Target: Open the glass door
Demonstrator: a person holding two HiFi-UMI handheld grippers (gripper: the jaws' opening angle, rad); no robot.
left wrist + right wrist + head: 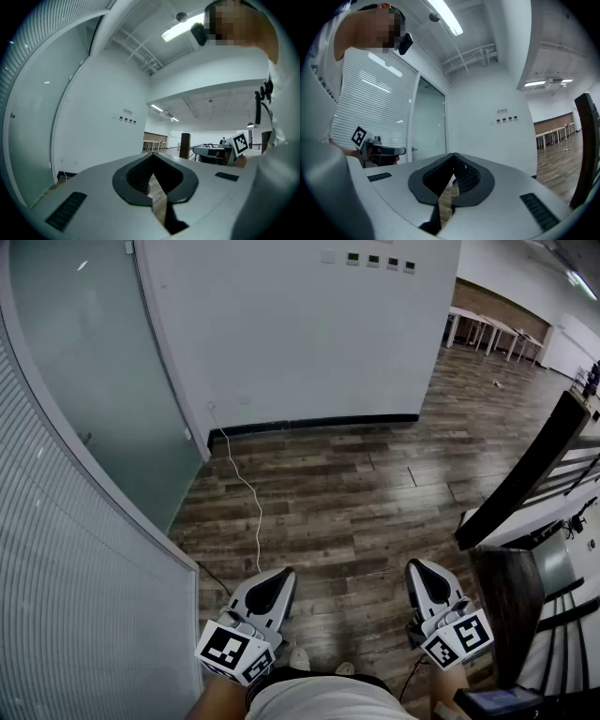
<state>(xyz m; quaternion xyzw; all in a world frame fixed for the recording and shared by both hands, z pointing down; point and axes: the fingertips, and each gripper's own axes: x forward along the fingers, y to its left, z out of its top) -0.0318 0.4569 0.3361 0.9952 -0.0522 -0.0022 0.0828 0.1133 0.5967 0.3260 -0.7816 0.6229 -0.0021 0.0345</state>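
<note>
Head view, from the left: a ribbed white partition [75, 596] meets the frosted glass door [94, 371], which stands at the upper left beside the white wall [300, 334], well apart from both grippers. A white cable [255, 512] trails from that wall across the wooden floor [356, 493] toward the left gripper [281, 573], held low with its jaws clenched on nothing. Further right, the right gripper [415, 565] is likewise clenched and empty, near a dark railing [525, 474].

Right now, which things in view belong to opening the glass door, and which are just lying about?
Job:
glass door
left gripper, shut, empty
right gripper, shut, empty

Lying about:
white cable
wall switches
tables
dark railing
</note>
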